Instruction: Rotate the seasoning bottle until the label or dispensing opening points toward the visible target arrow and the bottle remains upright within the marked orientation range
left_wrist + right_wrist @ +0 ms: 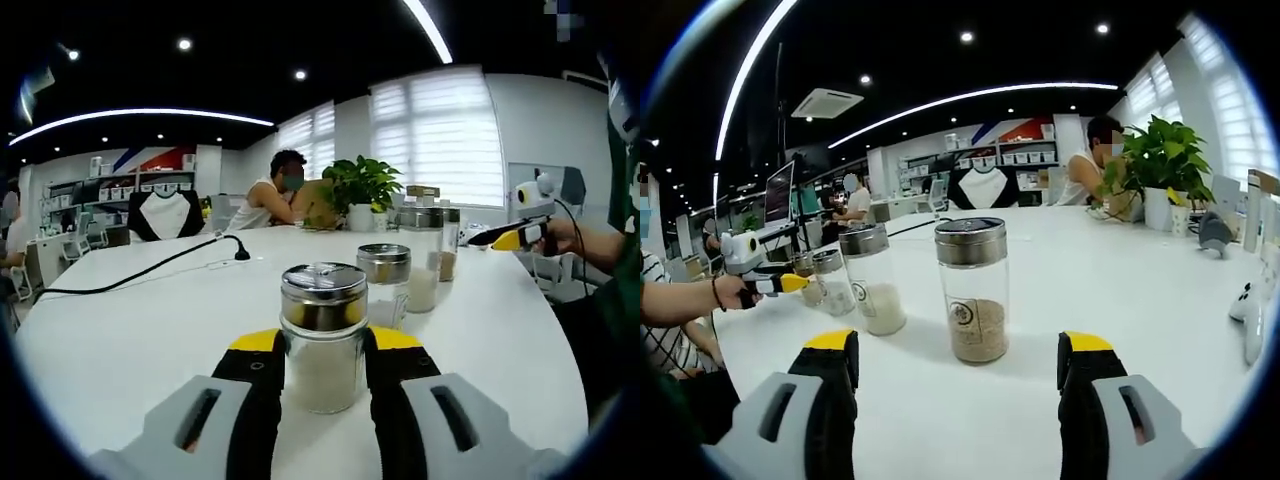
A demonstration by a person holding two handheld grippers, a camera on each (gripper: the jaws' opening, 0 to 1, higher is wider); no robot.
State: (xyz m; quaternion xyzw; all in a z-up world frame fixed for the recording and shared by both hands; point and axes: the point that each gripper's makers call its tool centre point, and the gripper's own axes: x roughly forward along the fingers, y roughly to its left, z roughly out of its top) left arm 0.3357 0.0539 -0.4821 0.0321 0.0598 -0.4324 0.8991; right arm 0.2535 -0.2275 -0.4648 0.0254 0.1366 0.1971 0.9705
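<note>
A short glass seasoning bottle [322,340] with a metal lid and pale contents stands upright on the white table [130,330]. My left gripper [324,365] is shut on it, one yellow-tipped jaw against each side. In the right gripper view, a taller bottle [973,290] holding brown seasoning stands upright just beyond my right gripper [958,348], which is open with its jaws spread wide and touching nothing. The right gripper [512,239] also appears at the far right of the left gripper view, held by a hand. The left gripper [770,283] shows at the left of the right gripper view.
Behind the held bottle stand another short jar [385,280] and a tall jar [422,258]. A black cable [150,268] runs across the table. A potted plant [360,190] and a seated person [270,195] are at the far edge. A white controller [1247,300] lies at the right.
</note>
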